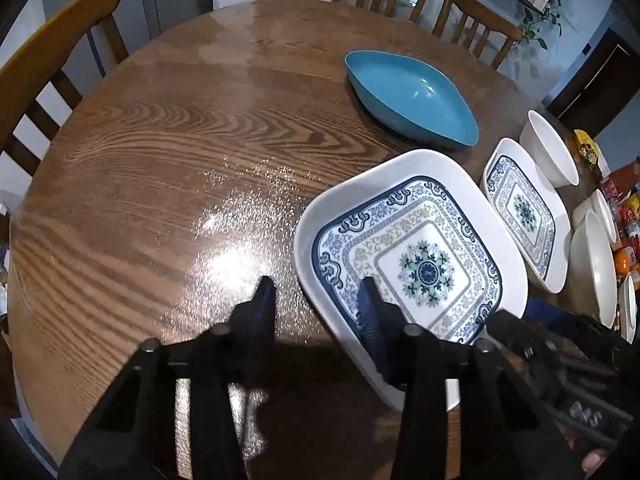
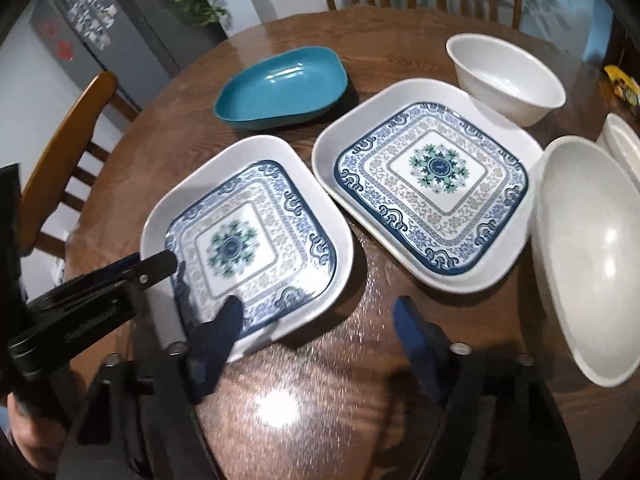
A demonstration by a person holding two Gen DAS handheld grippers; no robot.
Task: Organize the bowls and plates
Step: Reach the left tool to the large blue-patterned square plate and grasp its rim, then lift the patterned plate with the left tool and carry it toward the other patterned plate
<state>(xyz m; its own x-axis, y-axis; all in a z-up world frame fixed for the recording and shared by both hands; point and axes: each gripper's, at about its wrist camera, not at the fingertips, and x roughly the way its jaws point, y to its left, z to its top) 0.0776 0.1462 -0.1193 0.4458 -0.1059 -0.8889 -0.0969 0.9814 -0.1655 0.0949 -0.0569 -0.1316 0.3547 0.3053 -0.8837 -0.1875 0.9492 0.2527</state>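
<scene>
Two square white plates with blue floral patterns lie on the round wooden table (image 1: 152,168). The near plate (image 1: 412,256) (image 2: 248,240) sits under my left gripper (image 1: 316,312), which is open with its right finger over the plate's near rim and its left finger over the table. The left gripper also shows in the right wrist view (image 2: 160,264). The second plate (image 1: 528,212) (image 2: 428,184) lies to the right. My right gripper (image 2: 320,328) is open and empty above bare table between the plates. A teal bowl (image 1: 408,96) (image 2: 280,88) sits behind.
A round white bowl (image 1: 552,152) (image 2: 504,76) stands at the back right. A large white oval bowl (image 2: 588,252) (image 1: 592,268) and smaller white dishes (image 2: 620,144) lie at the right edge. Wooden chairs (image 1: 48,80) ring the table. Snack packets (image 1: 624,208) lie far right.
</scene>
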